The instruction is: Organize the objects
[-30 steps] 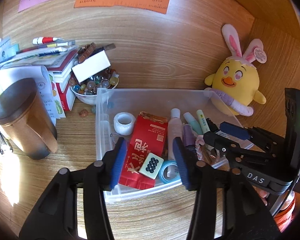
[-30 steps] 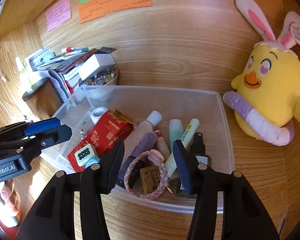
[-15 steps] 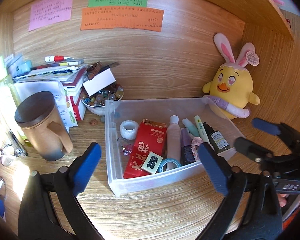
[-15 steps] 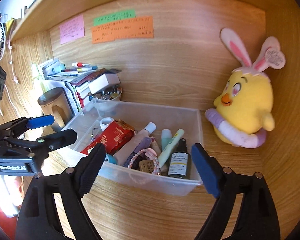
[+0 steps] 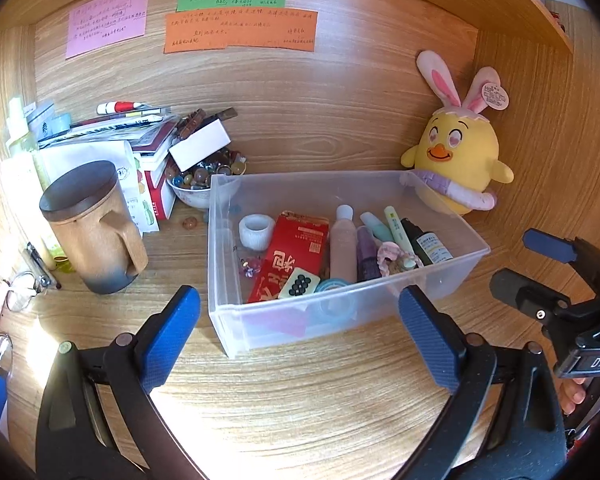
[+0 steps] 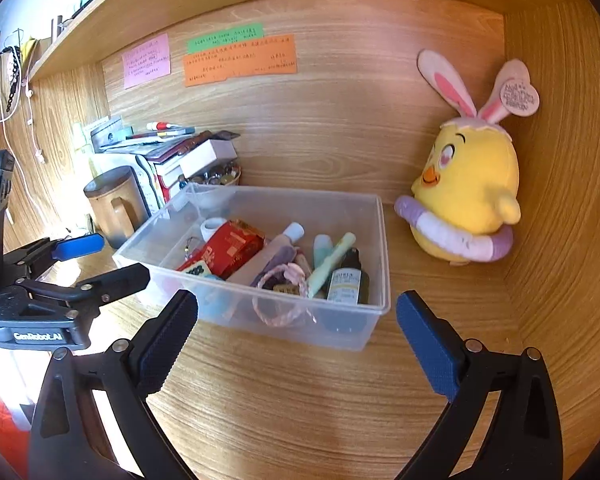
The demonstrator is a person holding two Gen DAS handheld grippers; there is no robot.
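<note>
Pulling back from where they hung a second ago, both grippers now sit short of the clear plastic bin (image 5: 342,320) instead of over its contents. The left gripper (image 5: 300,332), then nearly closed above the red packet (image 5: 290,254), now has its blue pads (image 5: 172,332) spread wide and holds nothing. The right gripper (image 6: 296,340), which was narrowed over the pink braided band (image 6: 278,300), is likewise spread wide and empty. More of the shelf nook shows in both views than before.

The bin rests on the wooden desk (image 5: 300,392), just beside the yellow chick plush (image 5: 458,160) with rabbit ears, which touches its far right corner. Inside lie a white tape roll (image 5: 254,232), the red packet with a mahjong tile (image 5: 300,283) on it, a blue tape ring (image 5: 332,286), a beige tube (image 5: 343,244), a purple tube (image 5: 366,254), a pale green stick (image 5: 396,226) and a dark dropper bottle (image 5: 426,242). The braided band hangs over the bin's near wall in the right wrist view. A lidded brown mug (image 5: 94,228) stands to the bin's left.
</note>
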